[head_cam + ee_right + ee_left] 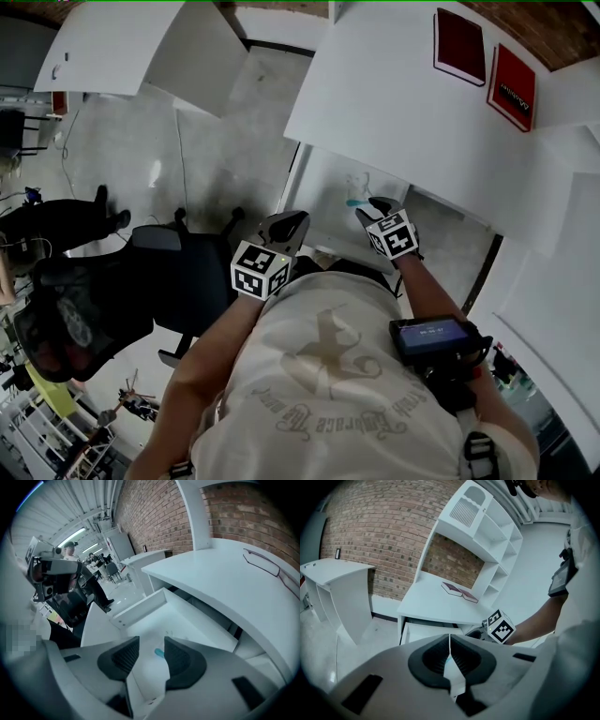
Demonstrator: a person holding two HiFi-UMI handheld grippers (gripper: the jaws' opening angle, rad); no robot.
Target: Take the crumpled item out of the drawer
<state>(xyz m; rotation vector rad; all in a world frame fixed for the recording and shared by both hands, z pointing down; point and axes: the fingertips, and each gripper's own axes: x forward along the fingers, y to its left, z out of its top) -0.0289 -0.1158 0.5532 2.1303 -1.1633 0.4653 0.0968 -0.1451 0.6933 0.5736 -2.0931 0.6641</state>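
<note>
The teal item (160, 653) lay on the bottom of the open drawer (140, 607), just below and beyond the released fingers of the right gripper (151, 645), off-centre in their gap, while the left gripper (450, 644), fingers clenched on nothing, hung farther back.

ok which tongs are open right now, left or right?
The right tongs: jaws stand apart over the open drawer, the teal item visible through the gap, nothing gripped. The left tongs are shut, jaws together.
</note>
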